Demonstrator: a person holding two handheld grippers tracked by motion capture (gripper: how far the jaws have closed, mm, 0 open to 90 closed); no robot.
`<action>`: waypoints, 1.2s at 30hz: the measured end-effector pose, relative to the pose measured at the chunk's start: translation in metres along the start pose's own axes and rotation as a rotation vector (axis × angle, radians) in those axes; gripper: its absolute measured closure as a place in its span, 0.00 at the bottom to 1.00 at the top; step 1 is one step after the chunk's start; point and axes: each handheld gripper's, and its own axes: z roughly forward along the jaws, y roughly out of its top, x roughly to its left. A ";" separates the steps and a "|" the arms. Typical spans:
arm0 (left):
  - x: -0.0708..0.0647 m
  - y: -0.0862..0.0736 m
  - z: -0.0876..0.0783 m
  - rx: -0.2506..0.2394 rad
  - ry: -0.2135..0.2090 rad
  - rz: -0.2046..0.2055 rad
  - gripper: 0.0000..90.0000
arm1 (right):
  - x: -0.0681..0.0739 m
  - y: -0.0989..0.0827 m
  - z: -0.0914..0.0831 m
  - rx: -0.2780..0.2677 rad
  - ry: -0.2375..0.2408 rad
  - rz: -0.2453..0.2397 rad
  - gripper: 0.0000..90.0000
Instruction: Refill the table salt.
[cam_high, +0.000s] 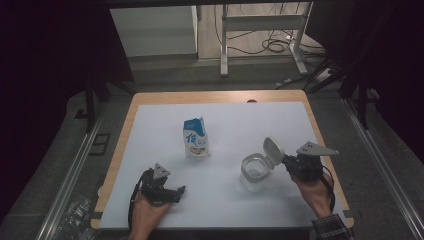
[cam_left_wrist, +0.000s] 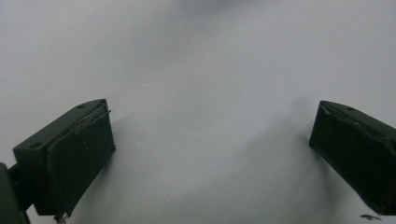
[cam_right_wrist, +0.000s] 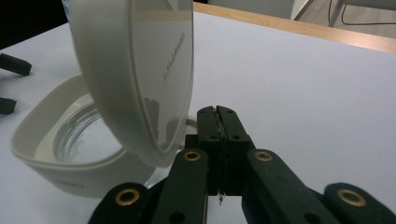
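A clear jar (cam_high: 254, 172) with a white collar stands on the white mat (cam_high: 235, 120), right of centre. Its white flip lid (cam_high: 272, 150) is swung up and open. My right gripper (cam_high: 287, 161) is just right of the lid, beside the hinge, jaws shut with the pads pressed together and nothing between them. In the right gripper view the lid (cam_right_wrist: 140, 70) rises just left of my right gripper (cam_right_wrist: 218, 114), above the jar mouth (cam_right_wrist: 79, 135). My left gripper (cam_high: 179, 192) rests low on the mat near the front left. Its jaws are open over bare mat (cam_left_wrist: 210, 144).
A blue and white pouch (cam_high: 195, 138) stands upright near the mat's middle, apart from both grippers. The wooden table edge (cam_high: 320, 130) frames the mat. Beyond the table are desk legs and cables (cam_high: 275, 45) on the floor. Crumpled plastic (cam_high: 75, 215) lies off the front left corner.
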 end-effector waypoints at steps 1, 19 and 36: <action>0.000 0.000 0.000 0.000 0.000 0.000 0.00 | 0.000 -0.001 -0.002 -0.001 0.001 0.003 0.98; 0.000 0.000 0.000 0.001 0.001 0.000 0.00 | 0.004 -0.017 -0.021 0.014 -0.004 0.008 0.97; 0.000 0.000 0.000 -0.005 -0.001 -0.009 0.01 | 0.002 -0.028 -0.017 0.032 -0.074 -0.038 0.78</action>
